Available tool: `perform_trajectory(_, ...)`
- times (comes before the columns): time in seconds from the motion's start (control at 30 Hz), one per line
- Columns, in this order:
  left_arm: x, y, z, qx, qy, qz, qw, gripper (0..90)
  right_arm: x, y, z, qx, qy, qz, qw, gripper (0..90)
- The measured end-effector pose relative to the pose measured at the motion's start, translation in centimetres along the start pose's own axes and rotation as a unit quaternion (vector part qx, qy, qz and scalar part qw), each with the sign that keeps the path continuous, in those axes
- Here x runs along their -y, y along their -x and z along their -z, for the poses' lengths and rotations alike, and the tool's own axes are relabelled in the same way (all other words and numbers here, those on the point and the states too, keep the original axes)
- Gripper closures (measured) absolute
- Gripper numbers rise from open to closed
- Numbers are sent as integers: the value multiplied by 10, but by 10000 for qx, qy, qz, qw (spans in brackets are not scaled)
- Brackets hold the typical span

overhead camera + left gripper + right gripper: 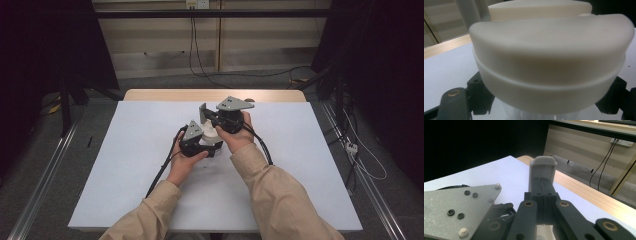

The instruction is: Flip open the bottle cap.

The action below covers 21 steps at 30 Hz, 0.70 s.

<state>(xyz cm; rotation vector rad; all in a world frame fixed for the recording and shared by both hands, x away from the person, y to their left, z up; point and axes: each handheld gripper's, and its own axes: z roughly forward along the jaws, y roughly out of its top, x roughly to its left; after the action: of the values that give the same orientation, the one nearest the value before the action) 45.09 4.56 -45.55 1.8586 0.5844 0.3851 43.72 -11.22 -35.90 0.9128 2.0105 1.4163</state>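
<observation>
You are clamping the cream lidded container [551,67] in your left hand-held gripper [200,142] near the table's [125,165] middle, right hand-held gripper [541,192] clenched empty, probably next opening it.

A smooth, matt cream plastic lid [551,62] sits over a white matt sheet [150,165] covering the wooden table [215,95].

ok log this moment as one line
left gripper: shut on white lid | right gripper: shut, raised above it | table
</observation>
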Motion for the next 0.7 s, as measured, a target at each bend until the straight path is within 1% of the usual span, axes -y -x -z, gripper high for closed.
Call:
perform_trajectory(0.5, 0, 0, 0, 2, 10, 20, 10000, 186, -2, 1, -5, -31, -3, -4, 10000, 900)
perform_trajectory(0.63, 0, 0, 0, 3, 9, 23, 10000, 186, -2, 0, -7, -19, -9, 28, 10000, 900)
perform_trajectory(0.7, 0, -1, 0, -40, 8, -13, 10000, 186, -3, 0, -8, -13, -16, 42, 10000, 900)
